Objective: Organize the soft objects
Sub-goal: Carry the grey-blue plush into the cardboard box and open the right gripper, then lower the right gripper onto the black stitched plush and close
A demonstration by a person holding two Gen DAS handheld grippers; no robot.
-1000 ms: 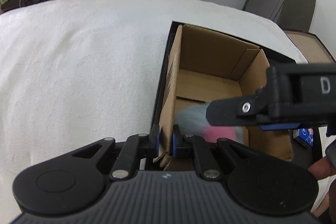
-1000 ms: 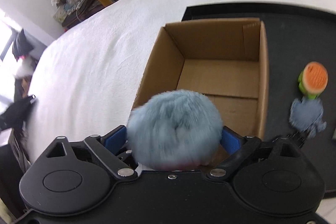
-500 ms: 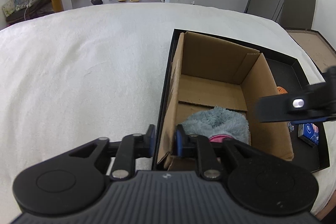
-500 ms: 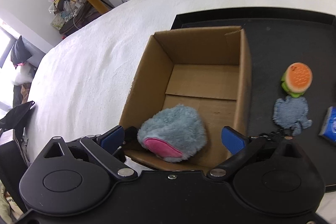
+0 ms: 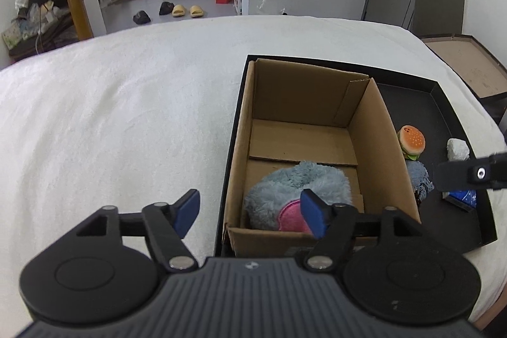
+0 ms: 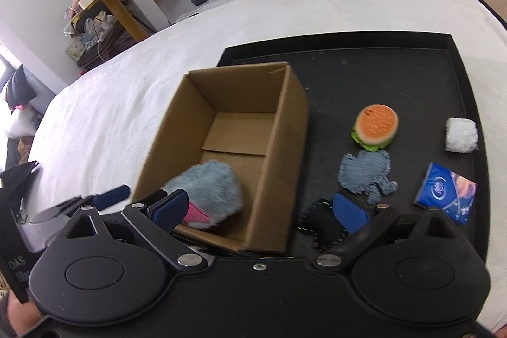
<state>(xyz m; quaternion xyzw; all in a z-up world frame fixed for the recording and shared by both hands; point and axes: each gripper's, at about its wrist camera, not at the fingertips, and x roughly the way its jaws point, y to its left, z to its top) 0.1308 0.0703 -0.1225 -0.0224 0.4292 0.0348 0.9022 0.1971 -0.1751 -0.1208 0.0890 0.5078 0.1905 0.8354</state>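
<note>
Plush toy, blue-grey fur w/ a pink patch, lies in the near end of the cardboard box, free of both your claws. Your left claw is spread wide & holds nothing: its left finger hangs over the white bed cover outside the box, its right finger sits in front of the toy, so the box's left wall falls between the two. Your right claw is also wide open & empty: its left finger is just in front of the toy's pink patch, its right finger over the black tray near a dark stitched pouch.

Ahead & right of your right claw, on the tray: burger plush, w/ a denim-blue soft piece touching it on the near side, a blue tissue pack farther right, and a white wrapped wad beyond that.

Right wrist view gives you all those loose items whole, plus the tip of your left claw beside the box at lower left. Left wrist view hides most of them behind the box's right wall; only the burger, wad & bits of the blue items peek out, and one finger of your right claw crosses the right edge. It does show the box standing inside the tray's left edge, and can't show the pouch clearly.
</note>
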